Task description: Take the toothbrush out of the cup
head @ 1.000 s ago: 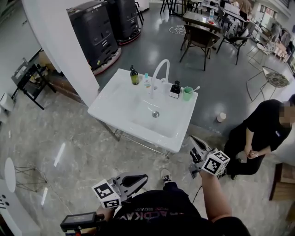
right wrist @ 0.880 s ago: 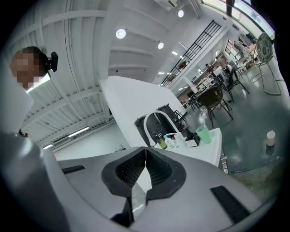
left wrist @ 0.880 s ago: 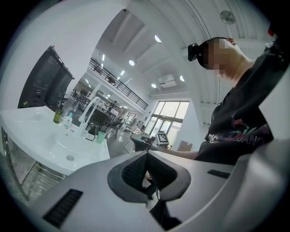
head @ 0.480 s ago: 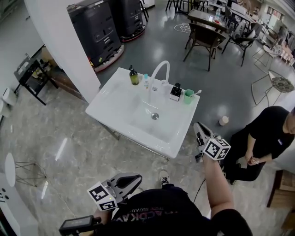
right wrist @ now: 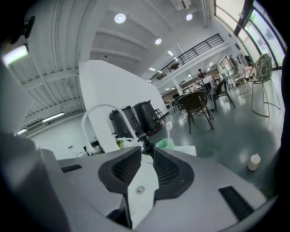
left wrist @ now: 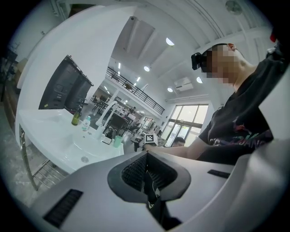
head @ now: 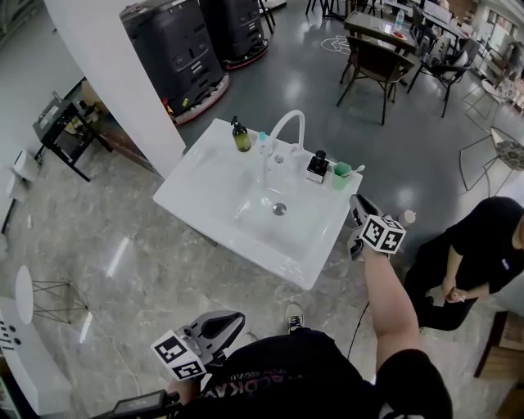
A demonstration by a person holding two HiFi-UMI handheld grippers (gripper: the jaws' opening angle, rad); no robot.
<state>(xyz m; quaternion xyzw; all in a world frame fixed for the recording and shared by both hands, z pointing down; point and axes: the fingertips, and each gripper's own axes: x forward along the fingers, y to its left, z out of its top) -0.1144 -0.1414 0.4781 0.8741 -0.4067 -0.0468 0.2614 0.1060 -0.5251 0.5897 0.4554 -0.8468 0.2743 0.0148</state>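
A big open hall: freestanding sink (head: 205, 182), café tables (head: 378, 24) and chairs (head: 366, 67) behind.

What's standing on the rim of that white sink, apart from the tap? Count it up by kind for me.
Pump bottles: 2 (olive green, black)
Small clear bottle: 1
Green cup: 1
Toothbrush: 1, standing in the cup
Total: 5

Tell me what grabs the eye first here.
The white sink stands mid-floor, with a curved faucet. A green cup holding a toothbrush sits at its back right corner, and the right gripper, jaws apart, points toward it. The left gripper hangs shut, low.
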